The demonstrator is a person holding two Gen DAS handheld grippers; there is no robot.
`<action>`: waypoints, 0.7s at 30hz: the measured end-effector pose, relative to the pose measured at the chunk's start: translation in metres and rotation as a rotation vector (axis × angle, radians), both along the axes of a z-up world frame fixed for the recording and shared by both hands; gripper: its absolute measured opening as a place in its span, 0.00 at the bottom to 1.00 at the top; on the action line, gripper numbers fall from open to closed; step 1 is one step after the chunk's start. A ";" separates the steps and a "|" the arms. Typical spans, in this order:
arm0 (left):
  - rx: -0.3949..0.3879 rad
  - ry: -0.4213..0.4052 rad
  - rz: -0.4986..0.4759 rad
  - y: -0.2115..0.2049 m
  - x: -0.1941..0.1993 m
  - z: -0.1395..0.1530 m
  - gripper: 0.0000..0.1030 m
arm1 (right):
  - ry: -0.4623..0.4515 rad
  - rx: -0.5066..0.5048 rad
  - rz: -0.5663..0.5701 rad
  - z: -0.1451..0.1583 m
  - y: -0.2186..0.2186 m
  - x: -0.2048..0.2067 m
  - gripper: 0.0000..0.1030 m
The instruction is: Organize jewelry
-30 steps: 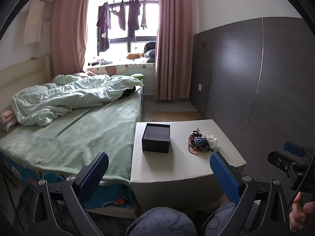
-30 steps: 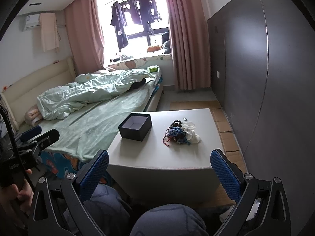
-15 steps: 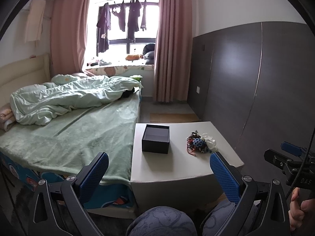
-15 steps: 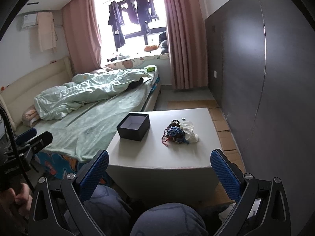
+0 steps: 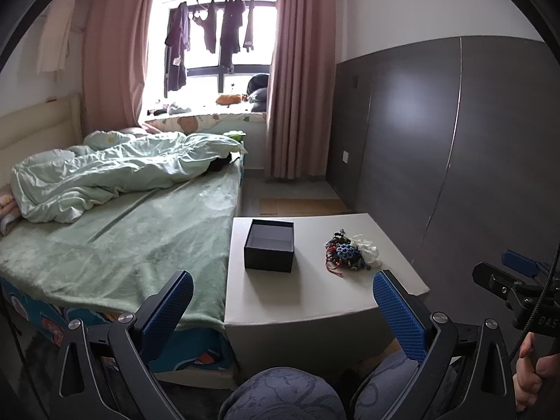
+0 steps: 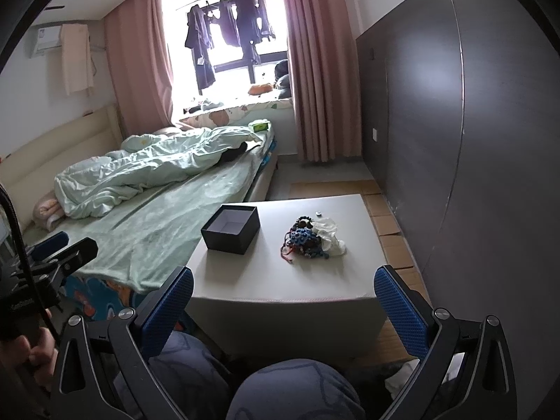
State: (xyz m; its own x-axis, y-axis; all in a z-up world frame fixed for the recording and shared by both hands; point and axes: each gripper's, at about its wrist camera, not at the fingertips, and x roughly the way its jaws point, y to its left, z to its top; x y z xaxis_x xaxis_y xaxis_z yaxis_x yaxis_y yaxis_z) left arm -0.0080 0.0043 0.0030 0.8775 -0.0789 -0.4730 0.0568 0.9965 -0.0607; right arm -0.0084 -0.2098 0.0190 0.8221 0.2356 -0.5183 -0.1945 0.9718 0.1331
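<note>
Clearly, both the left gripper (image 5: 282, 309) and right gripper (image 6: 284, 306) hang wide apart, empty; the beaded bracelet pile (image 6: 305, 239) sits beside the open black box (image 6: 231, 228) on the white table (image 6: 266, 280). Best approach one strand from above.

A matt black square cardboard box (image 5: 268, 250) with a grey inside sits on a plain white low table (image 5: 315, 301). The tangled bead jewelry pile (image 6: 305, 239) mixes blue, dark brown and red cord beside white cloth. Both grippers' finger pads (image 6: 168, 306) are blue, dotted.
</note>
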 end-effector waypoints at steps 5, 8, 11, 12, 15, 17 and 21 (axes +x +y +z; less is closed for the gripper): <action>0.004 0.005 -0.004 -0.002 0.000 -0.002 1.00 | 0.001 -0.001 0.000 -0.001 -0.001 0.001 1.00; 0.006 0.005 -0.003 -0.002 0.000 -0.003 1.00 | 0.001 0.001 -0.001 -0.002 -0.002 0.001 1.00; 0.002 0.003 0.000 -0.002 0.000 -0.003 1.00 | -0.001 -0.004 -0.001 -0.002 -0.001 0.000 1.00; 0.001 0.002 0.001 -0.001 0.000 -0.003 1.00 | 0.000 -0.001 0.000 -0.002 -0.001 0.000 1.00; 0.000 0.002 0.002 0.001 -0.002 -0.002 1.00 | 0.000 -0.002 -0.001 -0.002 -0.001 0.000 1.00; 0.000 0.002 0.002 0.002 -0.002 -0.002 1.00 | 0.001 0.000 -0.001 -0.003 -0.002 0.000 1.00; -0.001 0.002 0.003 0.002 -0.002 -0.002 1.00 | -0.002 -0.001 -0.001 -0.003 -0.001 0.000 1.00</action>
State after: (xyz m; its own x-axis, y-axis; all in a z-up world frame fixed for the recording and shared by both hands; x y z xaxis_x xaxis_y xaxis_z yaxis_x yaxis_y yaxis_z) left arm -0.0097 0.0068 0.0006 0.8769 -0.0771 -0.4744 0.0540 0.9966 -0.0621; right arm -0.0088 -0.2110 0.0163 0.8232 0.2344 -0.5171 -0.1941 0.9721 0.1318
